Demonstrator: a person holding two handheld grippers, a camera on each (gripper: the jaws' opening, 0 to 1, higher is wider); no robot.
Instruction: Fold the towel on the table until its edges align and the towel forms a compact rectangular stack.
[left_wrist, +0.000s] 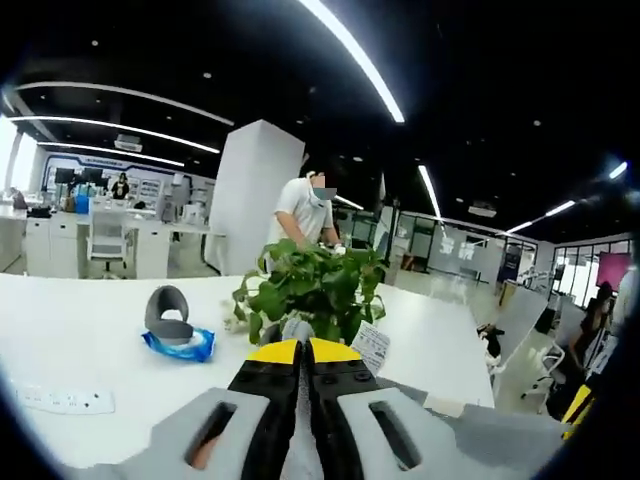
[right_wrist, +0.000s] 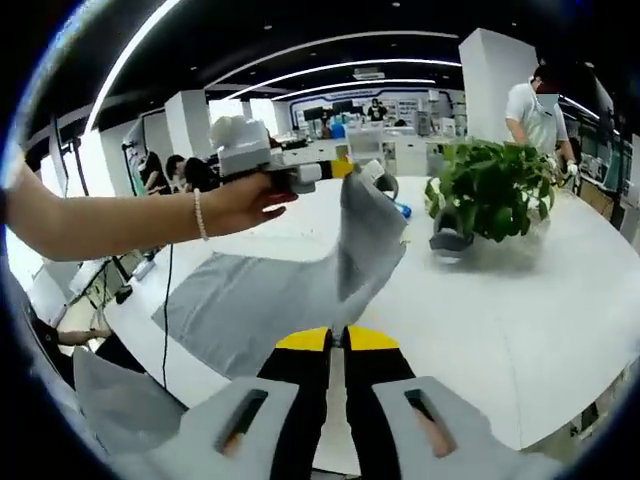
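Grey towel (right_wrist: 270, 300) lies partly spread on the white table (right_wrist: 520, 330), one corner lifted well above it. Left hand-held gripper (right_wrist: 345, 170) seen from the right gripper view: held in a person's hand (right_wrist: 240, 200), bead bracelet (right_wrist: 200, 215) on the wrist, yellow tips pinching the raised towel corner. In the left gripper view, the same gripper's (left_wrist: 302, 350) jaws are pressed together on a strip of grey cloth. Right hand-held gripper (right_wrist: 337, 340): jaws close together, towel edge running between them, looks nipped. Potted plant (right_wrist: 495, 190) stands on the table beyond the towel. Near it, a grey tape roll (left_wrist: 167, 312) on a blue packet (left_wrist: 182, 345). Person in a white shirt (left_wrist: 305, 212) stands behind the plant.
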